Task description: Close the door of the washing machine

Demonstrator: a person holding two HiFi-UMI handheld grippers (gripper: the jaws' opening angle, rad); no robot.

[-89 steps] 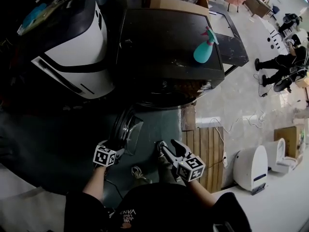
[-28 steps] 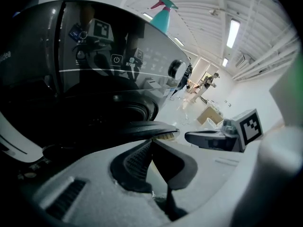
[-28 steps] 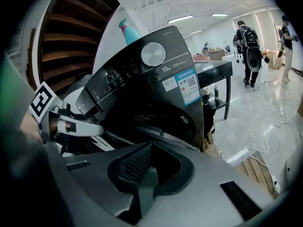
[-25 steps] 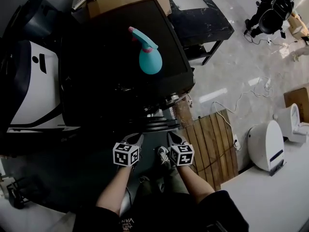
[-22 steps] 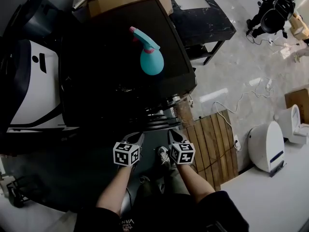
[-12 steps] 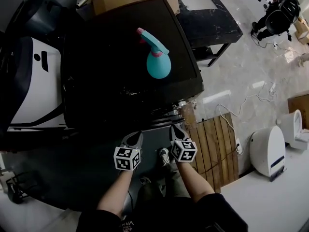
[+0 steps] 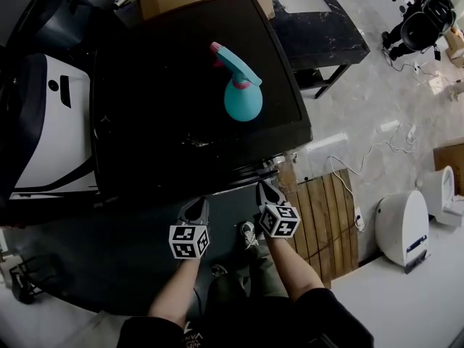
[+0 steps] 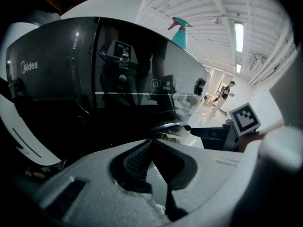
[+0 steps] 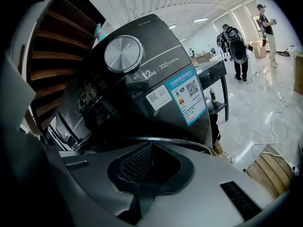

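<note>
Facing left gripper [image 7: 196, 204], right gripper [image 7: 265, 190]: washing machine [image 7: 192, 100] front | door [image 8: 170, 125] seemingly flush

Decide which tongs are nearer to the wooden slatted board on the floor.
Right. In the head view, the right tongs hang at the edge of the wooden slatted board; the left tongs are farther off.

A teal spray bottle [image 7: 241, 93] is carried on the black top of the washing machine [image 7: 167, 114]; beside it, a wooden pallet [image 7: 326, 209] is laid on the floor [image 7: 362, 114].
</note>
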